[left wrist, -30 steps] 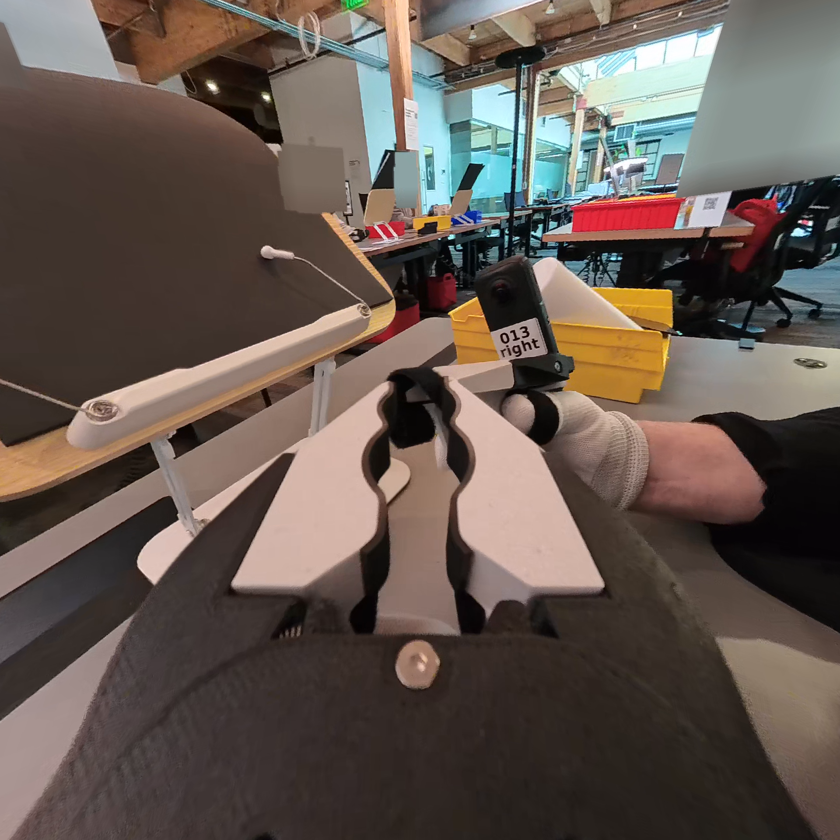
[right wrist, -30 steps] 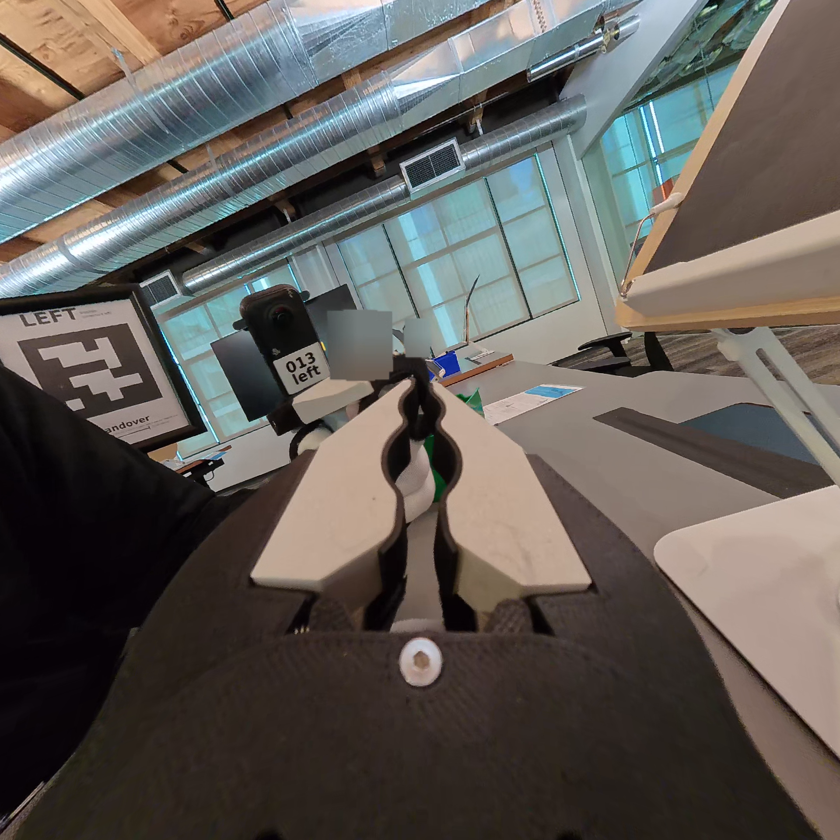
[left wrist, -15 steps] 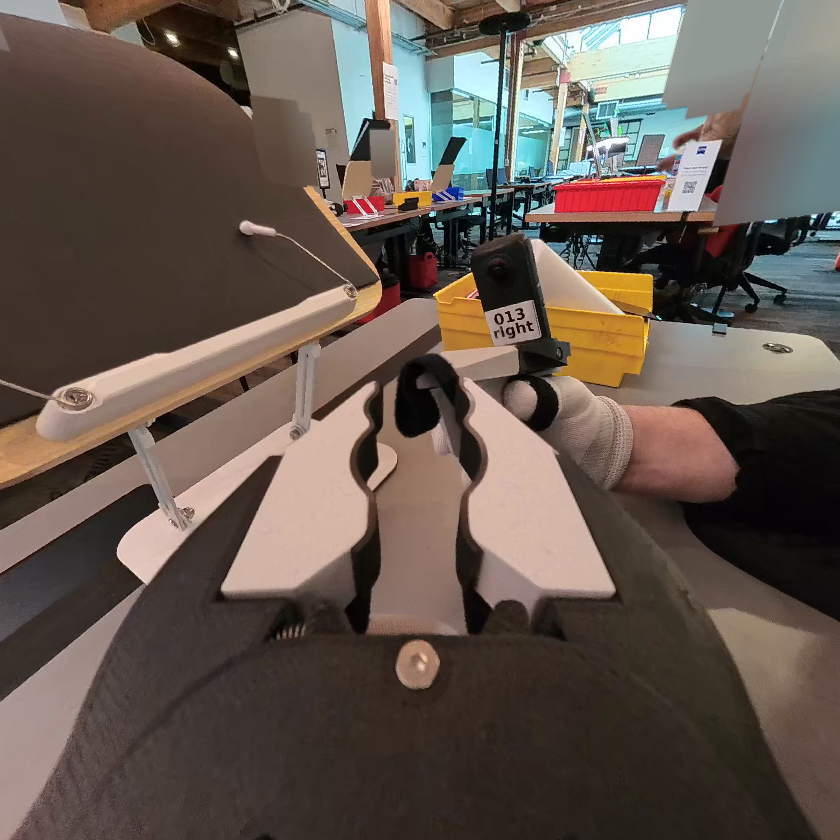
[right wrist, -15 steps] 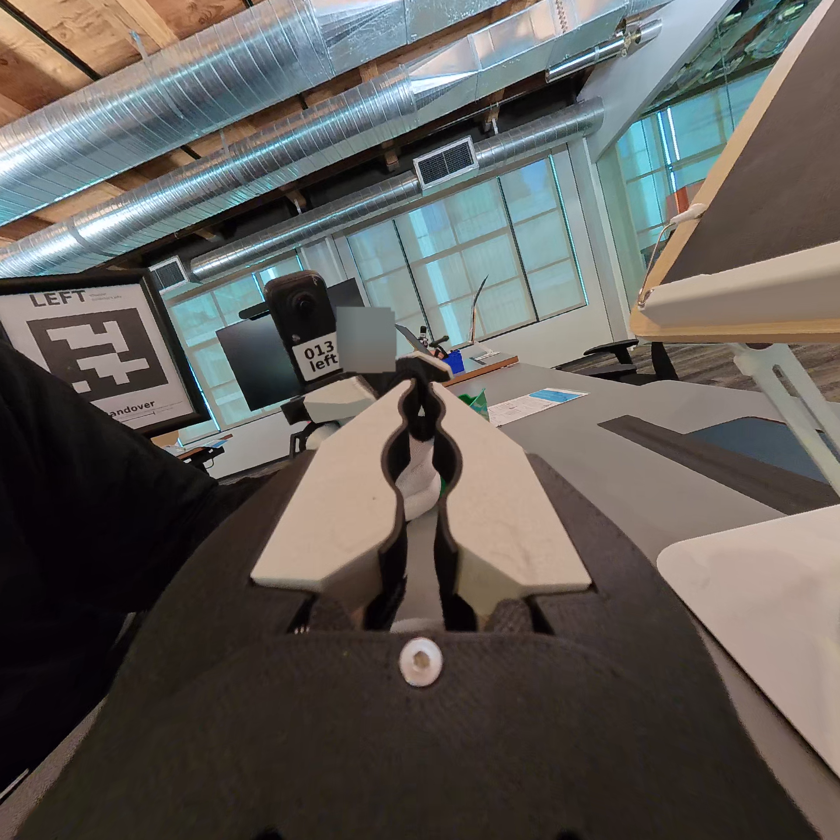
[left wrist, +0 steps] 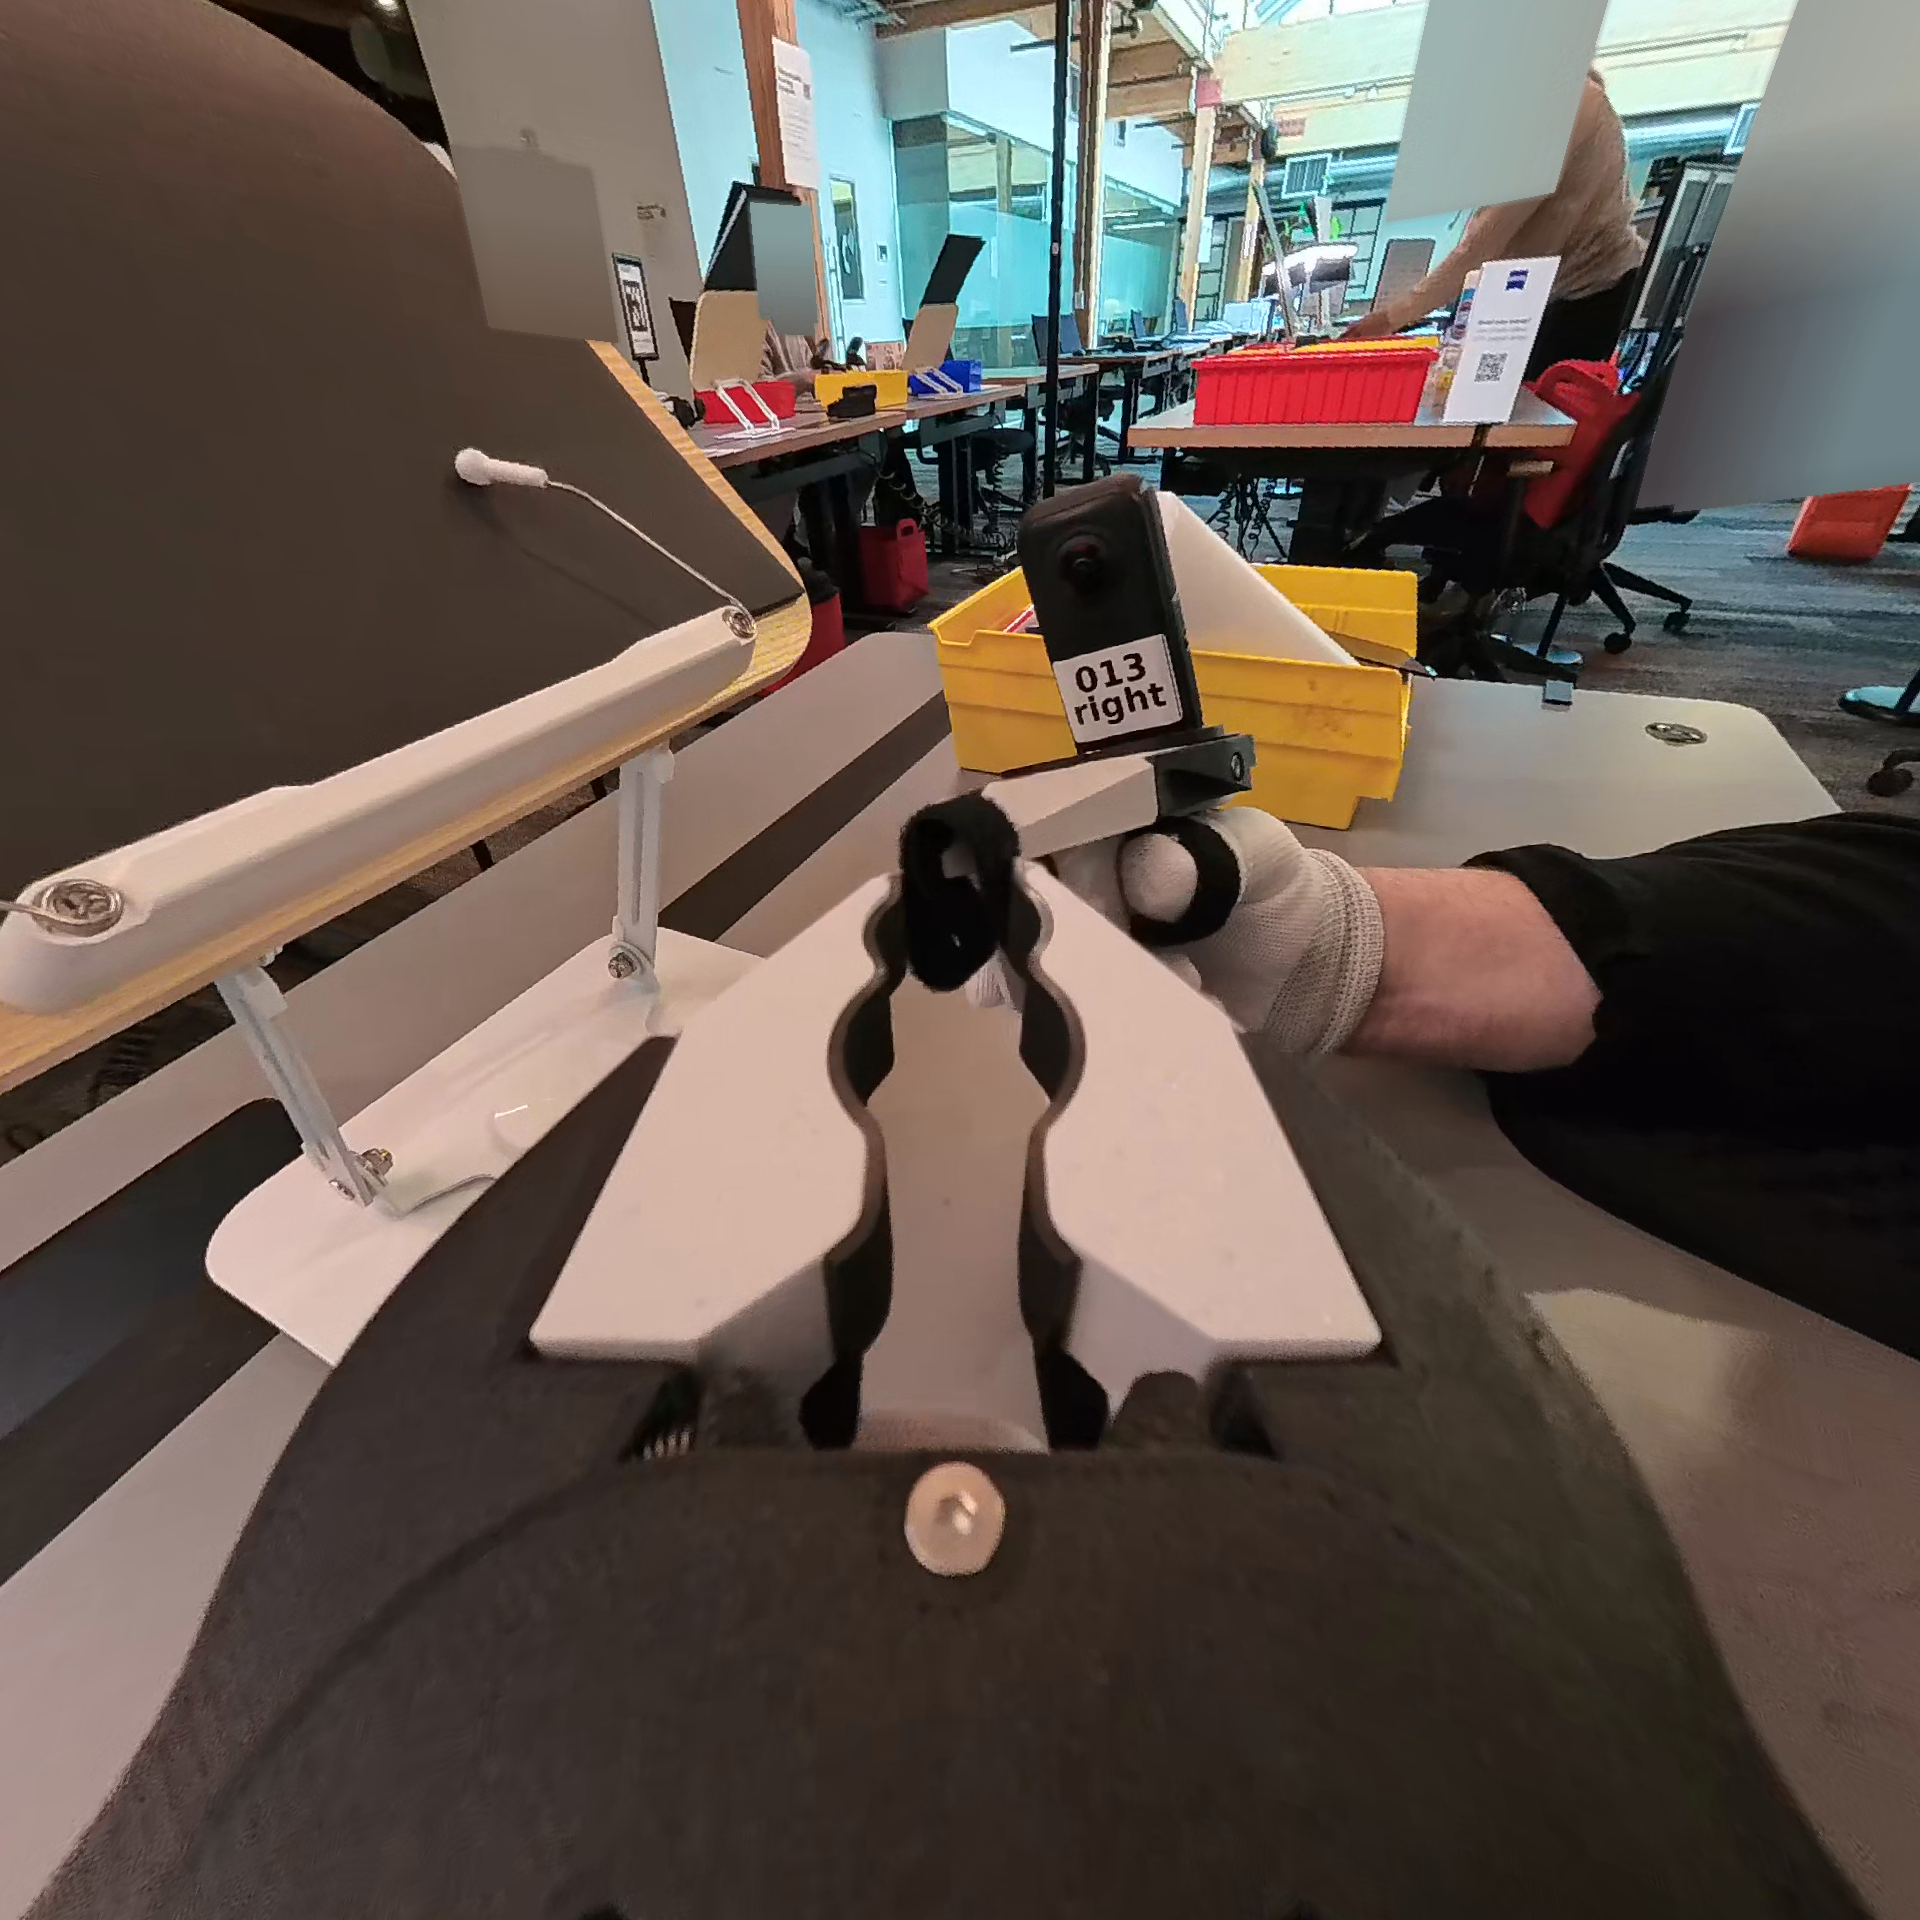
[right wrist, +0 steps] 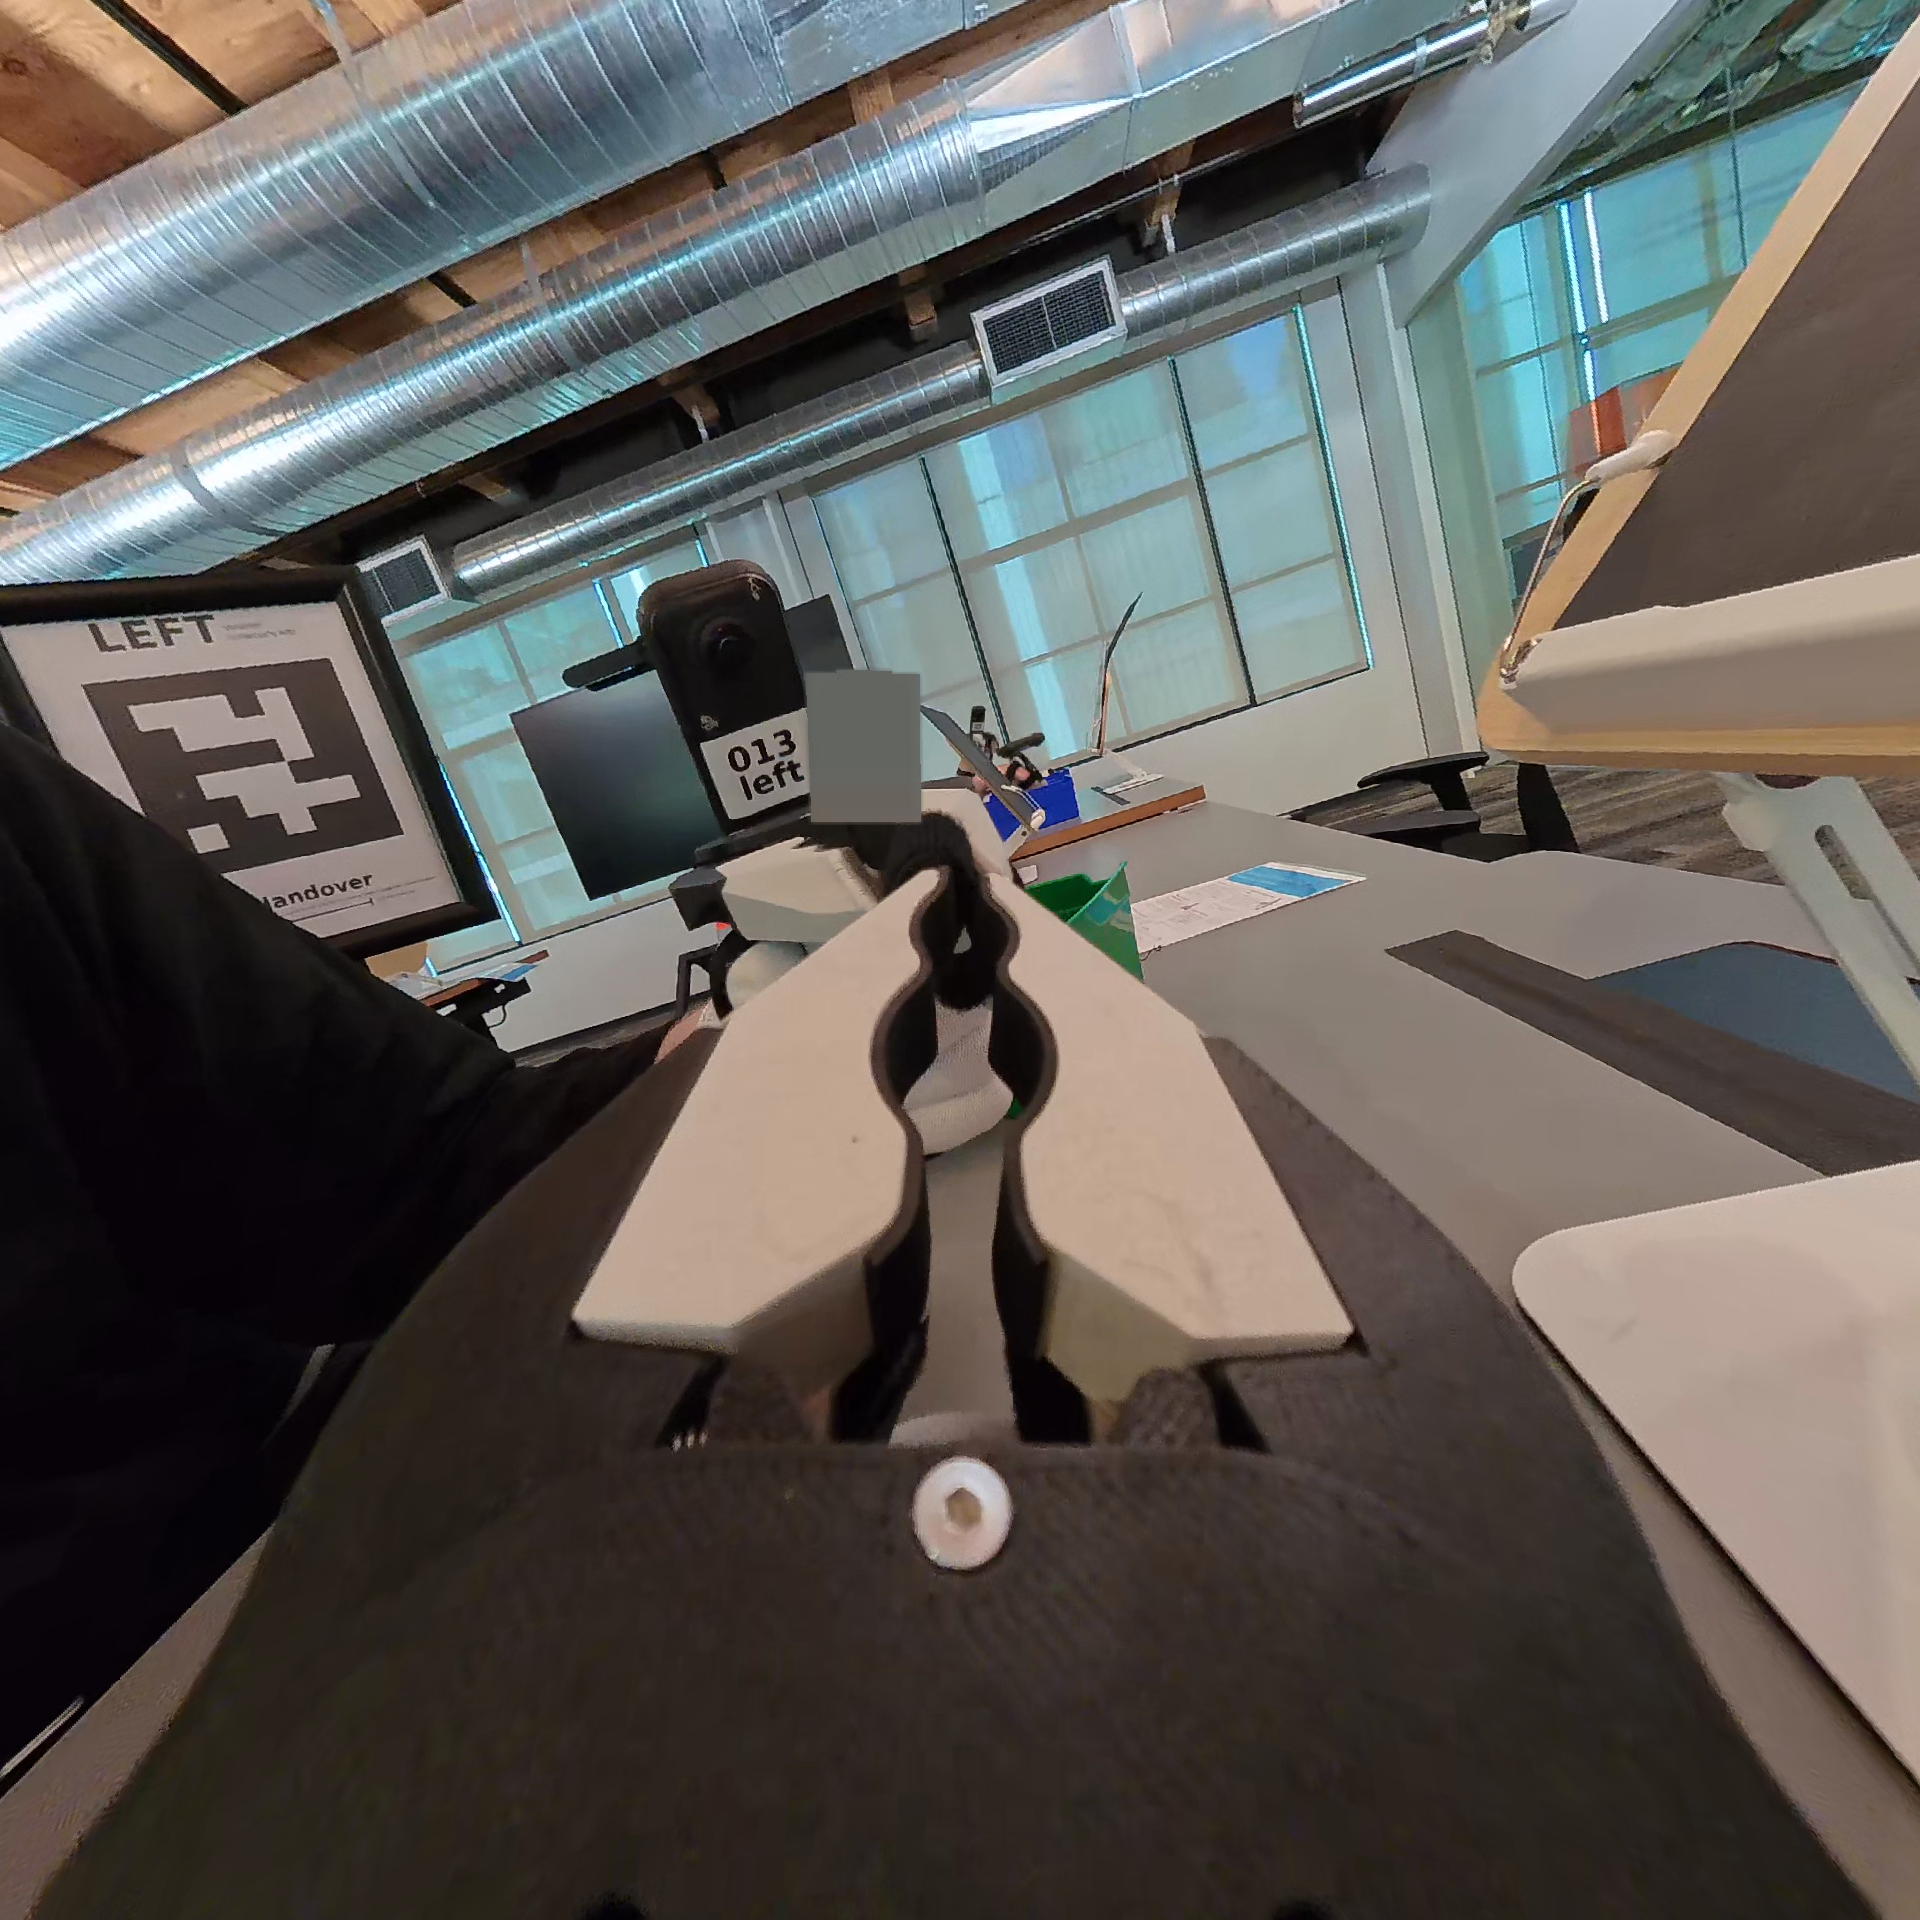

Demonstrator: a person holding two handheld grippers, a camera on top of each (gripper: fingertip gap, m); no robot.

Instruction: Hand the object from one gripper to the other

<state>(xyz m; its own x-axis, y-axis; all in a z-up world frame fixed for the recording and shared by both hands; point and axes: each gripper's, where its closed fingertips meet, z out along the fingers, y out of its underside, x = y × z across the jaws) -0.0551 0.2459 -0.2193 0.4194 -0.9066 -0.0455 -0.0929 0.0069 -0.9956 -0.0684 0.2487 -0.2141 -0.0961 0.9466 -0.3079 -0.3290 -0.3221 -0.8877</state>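
Right gripper is pinching the black strap loop near its tips; left gripper is standing apart, so it should be backing straight off without snagging.

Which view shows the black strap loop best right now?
The left wrist view: the black strap loop shows whole between the open left gripper tips. In the right wrist view, the right gripper, shut on it, hides most.

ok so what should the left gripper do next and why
Probably draw the left gripper straight back, clear of the black strap loop. Its fingers stand open around the loop, while the right gripper is shut on it, so the right one seems to carry it alone.
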